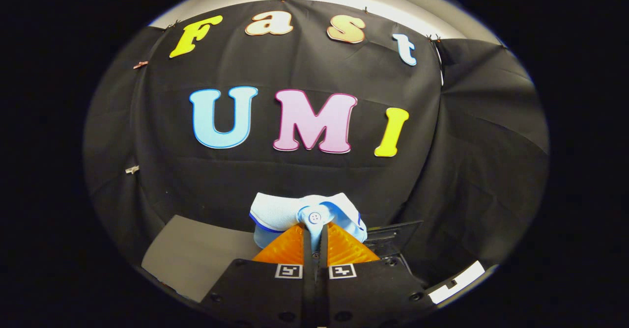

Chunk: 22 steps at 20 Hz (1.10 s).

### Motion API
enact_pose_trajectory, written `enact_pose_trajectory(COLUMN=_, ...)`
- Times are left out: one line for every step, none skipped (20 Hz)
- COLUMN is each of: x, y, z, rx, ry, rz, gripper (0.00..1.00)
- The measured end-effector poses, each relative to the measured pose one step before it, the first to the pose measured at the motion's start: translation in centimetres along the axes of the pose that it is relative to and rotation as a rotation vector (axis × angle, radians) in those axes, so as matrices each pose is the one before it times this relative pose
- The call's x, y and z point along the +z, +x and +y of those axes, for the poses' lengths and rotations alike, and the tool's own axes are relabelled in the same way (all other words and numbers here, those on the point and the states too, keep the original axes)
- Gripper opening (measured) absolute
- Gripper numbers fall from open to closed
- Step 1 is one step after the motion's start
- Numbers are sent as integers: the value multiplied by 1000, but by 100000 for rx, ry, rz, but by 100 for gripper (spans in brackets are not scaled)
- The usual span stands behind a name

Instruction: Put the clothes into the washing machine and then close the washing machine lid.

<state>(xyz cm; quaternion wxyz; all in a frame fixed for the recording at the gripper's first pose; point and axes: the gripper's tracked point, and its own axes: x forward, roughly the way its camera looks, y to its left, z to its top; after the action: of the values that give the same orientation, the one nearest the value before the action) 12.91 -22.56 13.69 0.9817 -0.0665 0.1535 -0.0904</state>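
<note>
A: Jaw state?
B: gripper fingers nearly together, clamped on pale blue cloth garment with white button.
A: Garment position?
B: Bunched at the fingertips, held up in front of black cloth wall, grey tabletop below-left.

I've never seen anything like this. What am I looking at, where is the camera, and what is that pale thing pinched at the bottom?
The camera rides on a hand-held two-finger gripper and looks forward along its fingers, which meet at the bottom of the round fisheye picture. A person carries it; no robot arm is involved. The fingers are closed on a light blue cloth garment with a white button, lifted in front of the black cloth booth wall. Below and beside the fingers lies a grey flat surface. On the other side sits a dark, panel-like part; what it is cannot be told.
</note>
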Motion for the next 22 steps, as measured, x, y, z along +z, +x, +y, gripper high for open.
enact_pose_trajectory(x=-50, y=361, z=-1815, rx=-775, ry=506, rz=-75, gripper=5)
enact_pose_trajectory(x=-418, y=284, z=-1605, rx=-481, ry=767, rz=114, gripper=5)
enact_pose_trajectory(x=-581, y=194, z=-1515, rx=-448, ry=89, rz=551, gripper=5)
enact_pose_trajectory(x=-485, y=224, z=-1600, rx=-1130, ry=-763, rz=201, gripper=5)
enact_pose_trajectory(x=-716, y=267, z=-1329, rx=-577, ry=-558, rz=949, gripper=5)
enact_pose_trajectory(x=-666, y=443, z=-1334, rx=-1356, ry=-465, rz=1111, gripper=5)
enact_pose_trajectory(x=-725, y=439, z=-995, rx=-761, ry=-529, rz=964, gripper=5)
enact_pose_trajectory(x=-763, y=573, z=-1027, rx=-1046, ry=-725, rz=1837, gripper=5)
enact_pose_trajectory(x=-568, y=396, z=-922, rx=-782, ry=-1443, rz=1011, gripper=5)
enact_pose_trajectory(x=-663, y=433, z=-801, rx=-826, ry=-180, rz=1111, gripper=5)
enact_pose_trajectory(x=-523, y=543, z=-634, rx=108, ry=304, rz=416, gripper=5)
enact_pose_trajectory(x=-631, y=603, z=-546, rx=188, ry=11, rz=630, gripper=5)
enact_pose_trajectory(x=-868, y=1035, z=-546, rx=-364, ry=224, rz=1810, gripper=5)
enact_pose_trajectory(x=-1119, y=897, z=-216, rx=767, ry=284, rz=1942, gripper=5)
enact_pose_trajectory(x=-1261, y=718, z=-319, rx=141, ry=-389, rz=2084, gripper=5)
enact_pose_trajectory(x=-1064, y=821, z=-26, rx=767, ry=-1522, rz=805, gripper=5)
enact_pose_trajectory(x=-1283, y=684, z=-82, rx=779, ry=-1100, rz=1158, gripper=5)
enact_pose_trajectory(x=-1369, y=878, z=98, rx=743, ry=-1262, rz=1377, gripper=5)
enact_pose_trajectory(x=-1433, y=938, z=-360, rx=-879, ry=-1467, rz=2021, gripper=5)
enact_pose_trajectory(x=-1413, y=873, z=-134, rx=36, ry=-967, rz=2787, gripper=5)
enact_pose_trajectory(x=-1738, y=1204, z=120, rx=311, ry=-678, rz=2763, gripper=5)
enact_pose_trajectory(x=-1476, y=1054, z=42, rx=440, ry=217, rz=2135, gripper=5)
